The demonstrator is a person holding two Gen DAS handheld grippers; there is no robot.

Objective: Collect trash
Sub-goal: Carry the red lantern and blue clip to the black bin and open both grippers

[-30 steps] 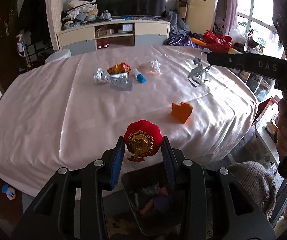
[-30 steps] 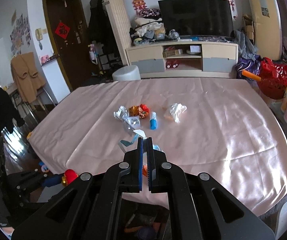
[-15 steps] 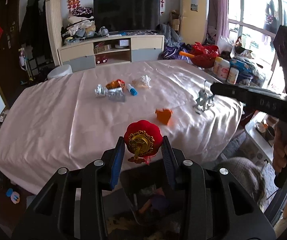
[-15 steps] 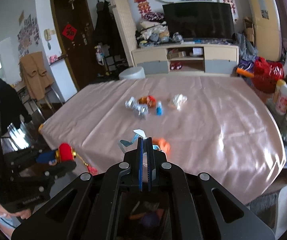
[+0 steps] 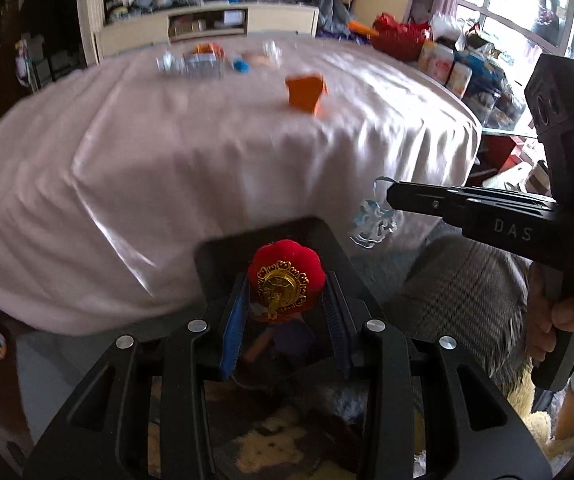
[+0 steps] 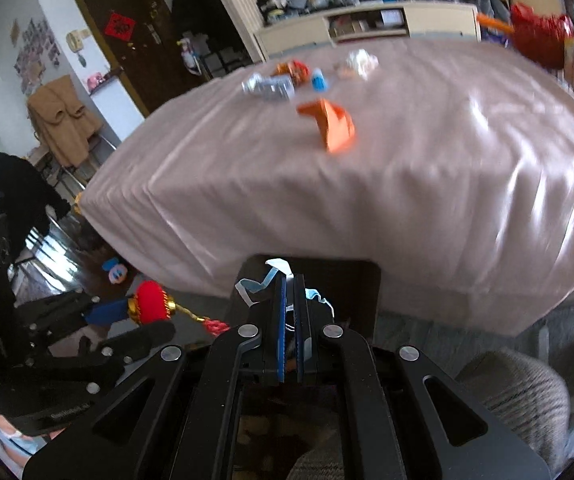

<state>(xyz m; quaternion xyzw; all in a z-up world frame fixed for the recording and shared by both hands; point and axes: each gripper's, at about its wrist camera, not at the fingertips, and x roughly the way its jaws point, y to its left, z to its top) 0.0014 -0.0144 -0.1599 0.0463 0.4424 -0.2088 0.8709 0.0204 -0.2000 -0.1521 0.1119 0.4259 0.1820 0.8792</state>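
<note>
Over the black bin (image 5: pixel 271 236), left gripper (image 5: pixel 285 308) jaws hold a red ornament (image 5: pixel 285 276); right gripper (image 6: pixel 291 312) jaws pinch a crumpled wrapper (image 6: pixel 265 280).

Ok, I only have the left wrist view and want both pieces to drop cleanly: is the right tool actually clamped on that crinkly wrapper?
Observer: Yes. In the right wrist view the right tool has its pads pressed together on the blue-and-white wrapper.
Operator: Is it lined up with the black bin?
Observer: From its own camera the tips sit framed by the bin's dark opening.
Operator: Anything dangling off my red lantern?
Observer: A red tassel trails from it toward the bin.
</note>
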